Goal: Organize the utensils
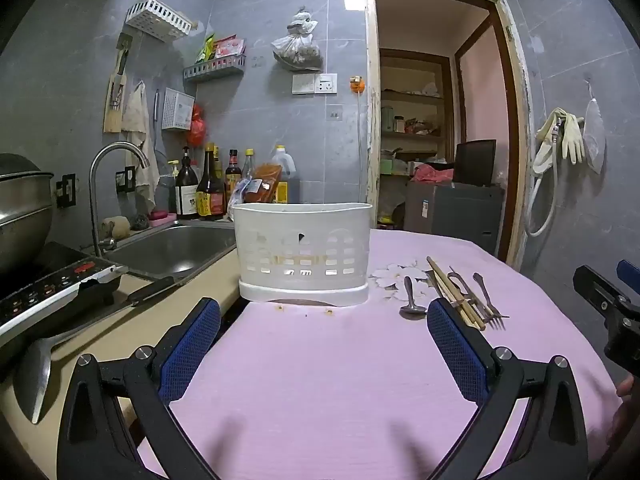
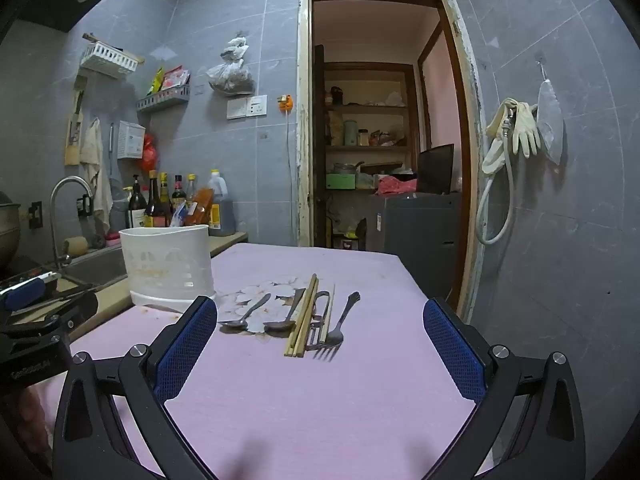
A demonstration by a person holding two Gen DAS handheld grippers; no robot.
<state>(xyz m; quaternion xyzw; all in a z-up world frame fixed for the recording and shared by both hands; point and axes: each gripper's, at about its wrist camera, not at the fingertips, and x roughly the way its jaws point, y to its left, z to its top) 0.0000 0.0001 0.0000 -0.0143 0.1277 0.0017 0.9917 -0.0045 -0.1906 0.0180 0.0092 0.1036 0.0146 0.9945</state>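
A white slotted utensil holder (image 1: 304, 254) stands on the pink-covered table (image 1: 320, 380); it also shows in the right wrist view (image 2: 170, 266). To its right lie utensils in a loose row: a spoon (image 2: 245, 314), a second spoon (image 2: 285, 316), wooden chopsticks (image 2: 303, 320) and forks (image 2: 340, 326). In the left wrist view the spoon (image 1: 411, 300), chopsticks (image 1: 454, 292) and forks (image 1: 486, 296) lie beyond my right finger. My left gripper (image 1: 324, 332) is open and empty before the holder. My right gripper (image 2: 320, 336) is open and empty just before the utensils.
A steel sink (image 1: 176, 248) with a tap (image 1: 114, 184) and sauce bottles (image 1: 208, 188) is left of the table. An induction cooker (image 1: 48, 284), a pot (image 1: 22, 208) and a ladle (image 1: 38, 368) sit on the counter. An open doorway (image 2: 384, 140) is behind.
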